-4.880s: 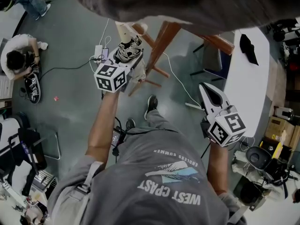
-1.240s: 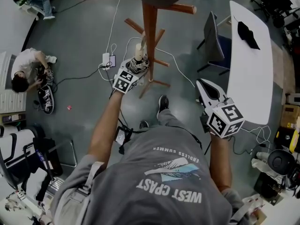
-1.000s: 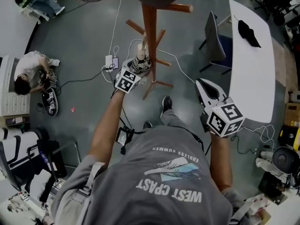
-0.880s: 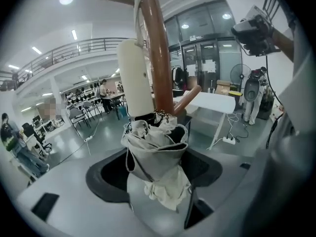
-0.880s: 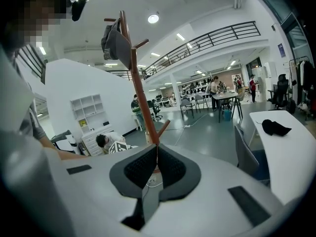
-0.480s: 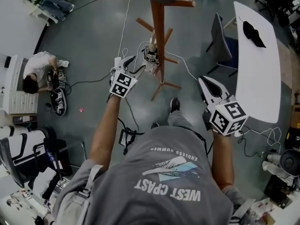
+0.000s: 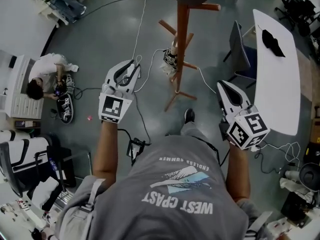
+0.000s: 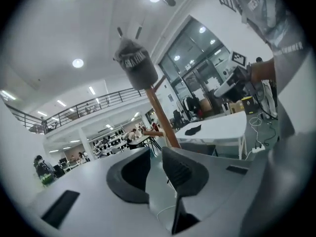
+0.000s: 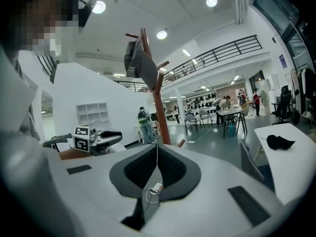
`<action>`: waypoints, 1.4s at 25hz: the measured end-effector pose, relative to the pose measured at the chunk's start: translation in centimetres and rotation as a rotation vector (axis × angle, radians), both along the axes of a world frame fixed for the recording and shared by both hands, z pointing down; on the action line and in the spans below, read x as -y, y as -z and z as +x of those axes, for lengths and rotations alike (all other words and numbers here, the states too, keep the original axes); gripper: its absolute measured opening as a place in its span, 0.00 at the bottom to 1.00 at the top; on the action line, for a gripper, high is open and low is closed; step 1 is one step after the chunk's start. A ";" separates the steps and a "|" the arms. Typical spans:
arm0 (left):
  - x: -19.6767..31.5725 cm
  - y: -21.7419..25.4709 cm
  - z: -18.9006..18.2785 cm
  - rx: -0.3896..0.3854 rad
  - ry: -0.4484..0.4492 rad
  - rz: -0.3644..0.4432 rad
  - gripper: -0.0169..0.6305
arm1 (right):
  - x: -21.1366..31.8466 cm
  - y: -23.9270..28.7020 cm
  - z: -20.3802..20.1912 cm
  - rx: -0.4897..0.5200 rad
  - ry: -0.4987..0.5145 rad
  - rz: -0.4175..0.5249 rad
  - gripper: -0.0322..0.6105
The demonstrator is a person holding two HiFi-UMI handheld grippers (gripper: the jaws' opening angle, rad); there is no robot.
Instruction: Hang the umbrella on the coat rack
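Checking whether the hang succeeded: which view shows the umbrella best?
The head view. There the folded, patterned umbrella hangs low beside the post of the coat rack, near its lower pegs. The left and right gripper views show only the rack's upper post, and the umbrella is not visible in either.

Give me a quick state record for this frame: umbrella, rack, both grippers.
umbrella: against the coat rack post, seemingly hanging from a low peg, free of both grippers
left gripper: fingers narrowly apart, have just been closing, nothing between them
right gripper: fingers together, empty
rack top: dark cap
table: white, right of the rack, small black item on it
task: looks done
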State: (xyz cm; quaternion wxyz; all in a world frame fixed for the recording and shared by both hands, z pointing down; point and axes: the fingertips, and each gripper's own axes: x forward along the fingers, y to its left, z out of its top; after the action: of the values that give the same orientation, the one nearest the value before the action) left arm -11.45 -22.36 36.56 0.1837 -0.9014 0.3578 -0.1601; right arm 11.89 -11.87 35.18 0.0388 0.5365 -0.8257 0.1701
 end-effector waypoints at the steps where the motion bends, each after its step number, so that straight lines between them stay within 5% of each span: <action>1: -0.6 1.4 -0.4 -0.039 0.003 0.010 0.15 | -0.1 0.6 -0.2 -0.003 -0.002 0.016 0.10; 7: -3.0 6.6 -3.9 -0.330 0.013 -0.106 0.08 | -0.3 4.0 -1.1 -0.017 -0.006 0.135 0.10; 10: -4.0 8.4 -5.5 -0.397 0.014 -0.136 0.07 | -0.6 5.3 -1.4 -0.019 -0.007 0.172 0.10; 18: -7.6 11.8 -6.9 -0.380 -0.005 -0.072 0.06 | -1.5 6.1 -3.5 -0.171 0.081 0.194 0.09; 35: -7.5 10.8 -5.7 -0.367 -0.038 -0.093 0.06 | -2.1 5.7 -3.3 -0.160 0.075 0.171 0.09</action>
State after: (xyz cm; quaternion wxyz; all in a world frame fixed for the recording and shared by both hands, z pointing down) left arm -17.18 -14.83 25.73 0.0764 -0.9296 0.3605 -0.0058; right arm 8.58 -9.78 29.52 0.0648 0.5186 -0.8509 0.0541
